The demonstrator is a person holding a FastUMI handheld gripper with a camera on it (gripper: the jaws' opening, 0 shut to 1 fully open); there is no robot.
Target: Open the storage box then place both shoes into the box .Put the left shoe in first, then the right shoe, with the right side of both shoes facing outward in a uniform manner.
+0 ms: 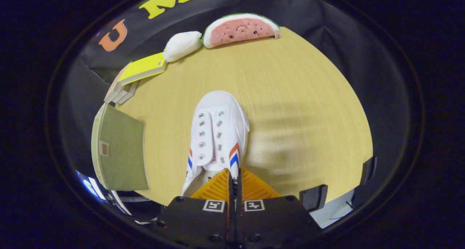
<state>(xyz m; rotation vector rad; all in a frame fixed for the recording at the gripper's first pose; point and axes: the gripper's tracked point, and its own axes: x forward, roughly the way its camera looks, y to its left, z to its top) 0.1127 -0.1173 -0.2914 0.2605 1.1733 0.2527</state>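
Currently the gripper [235, 176] is clamped on the rear collar edge of the white shoe [217, 133], fingers nearly together with the fabric pinched between them. The shoe points away over the wooden table [301, 96]; the olive storage box [121, 151] stands to its left. For this step, I judge that the pinch must stay firm and the shoe level, with its right side kept facing outward.

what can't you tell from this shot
- Shoe heel: hidden behind the hand-held gripper, whose fingers pinch the collar edge.
- Whether it is the left or right shoe: unclear from above.
- Green box: open or closed, and its contents, cannot be told at this angle.
- Table beside the shoe: motion-blurred.
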